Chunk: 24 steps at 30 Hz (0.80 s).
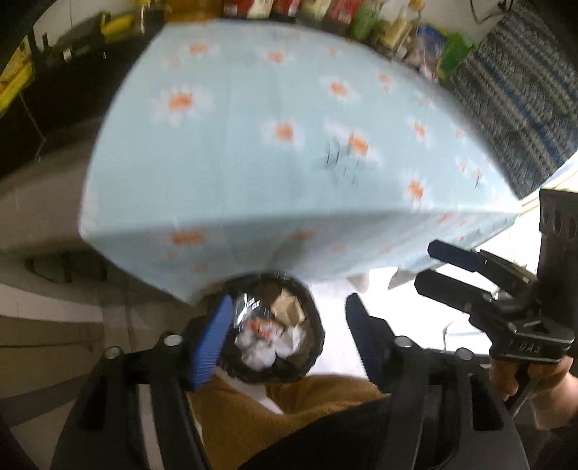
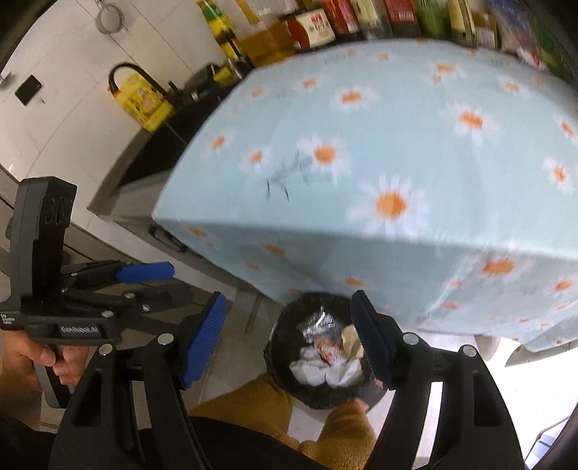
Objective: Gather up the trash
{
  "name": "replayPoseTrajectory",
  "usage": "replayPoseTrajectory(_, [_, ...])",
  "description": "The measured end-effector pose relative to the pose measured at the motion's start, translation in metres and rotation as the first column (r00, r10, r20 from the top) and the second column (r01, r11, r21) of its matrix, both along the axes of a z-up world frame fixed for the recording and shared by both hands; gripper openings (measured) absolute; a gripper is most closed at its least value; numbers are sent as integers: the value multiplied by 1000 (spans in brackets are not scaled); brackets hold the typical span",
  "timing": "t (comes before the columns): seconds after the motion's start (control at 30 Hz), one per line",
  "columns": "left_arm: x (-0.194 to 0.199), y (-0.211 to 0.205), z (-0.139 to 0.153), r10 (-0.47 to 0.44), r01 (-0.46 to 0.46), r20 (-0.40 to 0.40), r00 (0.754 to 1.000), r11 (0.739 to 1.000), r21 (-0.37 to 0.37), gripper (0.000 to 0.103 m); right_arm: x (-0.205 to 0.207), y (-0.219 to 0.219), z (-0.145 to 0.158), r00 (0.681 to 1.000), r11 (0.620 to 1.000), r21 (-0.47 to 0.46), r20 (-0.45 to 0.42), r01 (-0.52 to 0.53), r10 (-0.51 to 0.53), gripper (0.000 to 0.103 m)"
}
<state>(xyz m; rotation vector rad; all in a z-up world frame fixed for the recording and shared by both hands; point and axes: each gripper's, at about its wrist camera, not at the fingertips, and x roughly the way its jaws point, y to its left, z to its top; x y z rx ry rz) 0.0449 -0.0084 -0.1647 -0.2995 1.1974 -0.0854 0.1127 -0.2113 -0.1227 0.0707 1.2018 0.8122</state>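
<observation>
Both views blurry w/ motion. Left gripper (image 1: 289, 336) has its blue pads spread wide, nothing btwn them; it hangs above the trash bin (image 1: 314, 325). Right gripper (image 2: 289, 336) is likewise spread apart & empty, also over the bin (image 2: 278, 347).

Bin is a small black round one on the floor, just at the front edge of the table, partly under the hanging tablecloth (image 1: 253, 126). Inside: crumpled white paper (image 1: 267, 347), a shiny silver wrapper (image 1: 247, 305), a brownish paper scrap (image 1: 289, 307), and something w/ red-orange print (image 1: 262, 327), prob. a snack packet, too blurred to be sure.

Tabletop is covered by a light blue cloth w/ white-orange daisies; a dark scribble-like mark (image 1: 337, 159) sits on it. Bottles & packets (image 2: 346, 21) line the far edge. Yellow container (image 2: 144, 101) stands on the counter to the left in right wrist view. Mustard-colored fabric (image 1: 289, 401) shows below the bin.
</observation>
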Motion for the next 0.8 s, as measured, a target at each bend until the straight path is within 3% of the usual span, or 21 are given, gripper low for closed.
replayPoseTrajectory(0.23, [15,1,47,11,-17,110,994,999,51,65,16,-8,45,993,999,24,108,45,-48,77])
replayPoseTrajectory(0.33, [22,0,64,12,-20,152,988,998,55,65,23,-12,62,985,997,41,156,63,-69,85])
replayPoseTrajectory(0.43, [28,-2,79,15,-29,186,982,997,76,77,31,-15,75,979,996,47,187,78,-85,89])
replayPoseTrajectory(0.57, [36,-2,100,10,-31,221,975,995,91,81,41,-23,92,964,990,59,226,126,-136,93])
replayPoseTrajectory(0.67, [42,-6,113,10,-43,244,970,991,128,95,48,-33,105,955,986,75,249,148,-162,97])
replayPoseTrajectory(0.8, [47,-8,124,10,-49,273,962,990,135,96,58,-46,118,943,980,80,266,182,-197,98])
